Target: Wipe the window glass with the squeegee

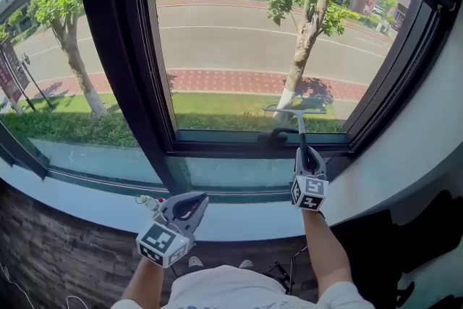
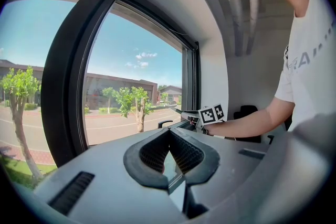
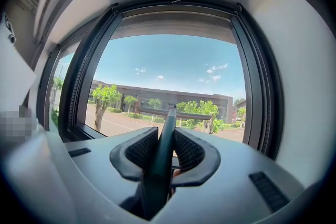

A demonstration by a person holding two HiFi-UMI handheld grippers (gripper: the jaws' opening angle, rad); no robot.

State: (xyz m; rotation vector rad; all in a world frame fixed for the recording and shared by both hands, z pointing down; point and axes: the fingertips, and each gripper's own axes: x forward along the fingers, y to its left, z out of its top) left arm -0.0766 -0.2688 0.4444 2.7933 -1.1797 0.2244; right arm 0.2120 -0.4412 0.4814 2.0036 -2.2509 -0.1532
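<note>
While the right gripper (image 1: 304, 155) has its jaws closed firmly on the handle of the squeegee (image 1: 296, 116), the blade lies level across the window glass (image 1: 253, 32), low in the pane at about 5 o'clock and just above the bottom frame (image 1: 231, 145). In the right gripper view, the dark handle runs straight out between the two pads of the right gripper (image 3: 167, 147) to the crossbar of the squeegee (image 3: 169, 115). Whether the rubber edge actually presses the glass cannot be told from these views.

The left gripper (image 1: 189, 205) hangs near the sill at about 7 o'clock in the head view, well apart from the tool. Its own view shows the left gripper (image 2: 169, 136) with its jaw tips together and nothing between them.

With the blade so near the bottom of the pane, I judge this to be the low end of a wiping stroke. The next move likely calls for carrying the squeegee up toward 12 o'clock, setting the blade flat on an unwiped strip, and drawing it down with even pressure. The grip on the handle needs to stay tight so the blade does not tilt.
</note>
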